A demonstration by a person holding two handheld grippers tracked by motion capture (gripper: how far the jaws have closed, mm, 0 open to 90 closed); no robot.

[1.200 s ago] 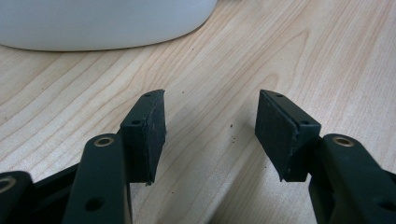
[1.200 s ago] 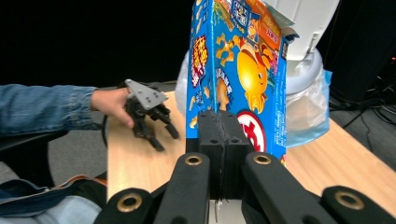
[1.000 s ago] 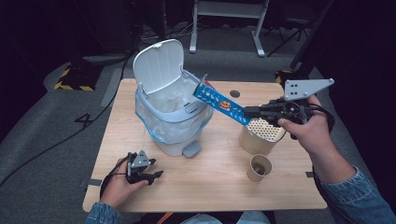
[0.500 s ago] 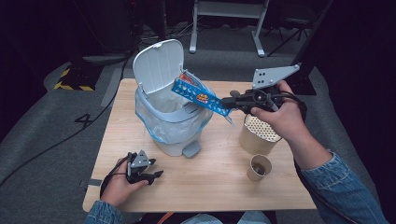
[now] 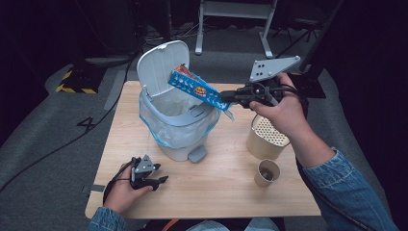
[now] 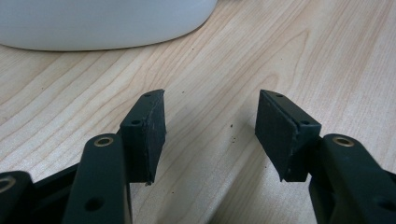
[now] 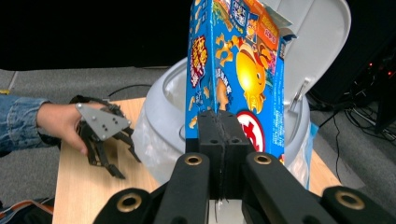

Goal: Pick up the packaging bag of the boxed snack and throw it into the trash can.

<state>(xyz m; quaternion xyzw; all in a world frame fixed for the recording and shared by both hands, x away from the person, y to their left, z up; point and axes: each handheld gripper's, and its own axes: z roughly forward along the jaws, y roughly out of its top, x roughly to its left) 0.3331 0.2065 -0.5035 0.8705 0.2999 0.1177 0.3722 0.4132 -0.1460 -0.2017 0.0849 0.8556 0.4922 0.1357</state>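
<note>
fingers [image 7: 211,135] clamp snack box [image 5: 197,88] over bin [image 5: 180,127]

A light wooden rectangular table [image 5: 221,187] with rounded corners carries everything. The landmark is the pale grey plastic pedal bin [image 5: 180,122], lined with a clear bluish bag and standing on the table's far-left part with its lid raised. To the bin's right stands a tan cylindrical container with a perforated cream top [image 5: 266,139]. Nearer the person from that container, still right of the bin, sits a small brown paper cup [image 5: 266,173]. On the near side of the bin, to its left, the left gripper [image 5: 161,179] rests on the wood, jaws apart.
</note>
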